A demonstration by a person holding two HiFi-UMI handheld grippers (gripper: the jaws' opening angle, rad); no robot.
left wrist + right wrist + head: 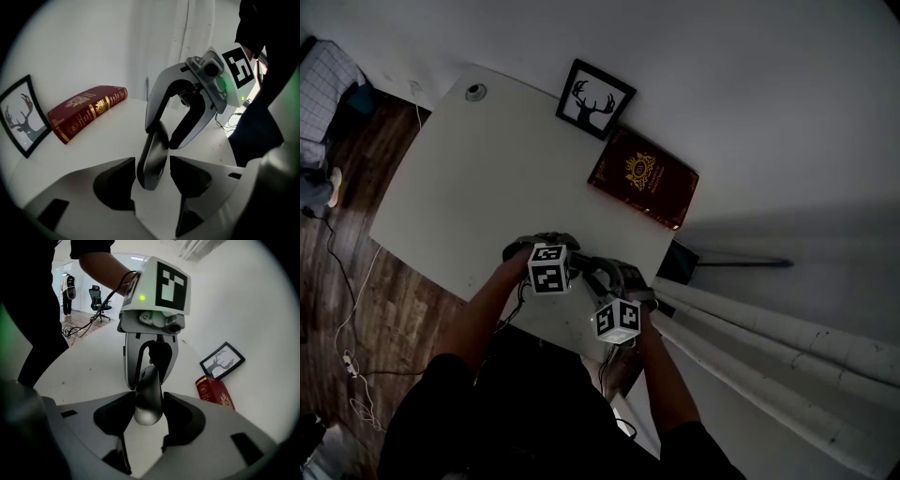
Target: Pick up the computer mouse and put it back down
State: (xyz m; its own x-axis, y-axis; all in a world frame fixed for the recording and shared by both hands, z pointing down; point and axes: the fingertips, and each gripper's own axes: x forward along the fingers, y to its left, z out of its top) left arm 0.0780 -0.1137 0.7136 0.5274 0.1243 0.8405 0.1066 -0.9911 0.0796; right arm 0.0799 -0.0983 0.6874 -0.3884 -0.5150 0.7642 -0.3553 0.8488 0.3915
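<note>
Mouse is up on its edge, clamped in my right tongs, low centre of the head view by the table edge. My left tongs sit wide around its other end, not squeezing. Looks like the pick-up's done and the putting down is left. The book and deer picture up top are well clear.

Mouse before book — frame at left

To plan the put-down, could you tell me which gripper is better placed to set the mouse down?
Right: the right gripper clamps the computer mouse; the left gripper stands open around it.
</note>
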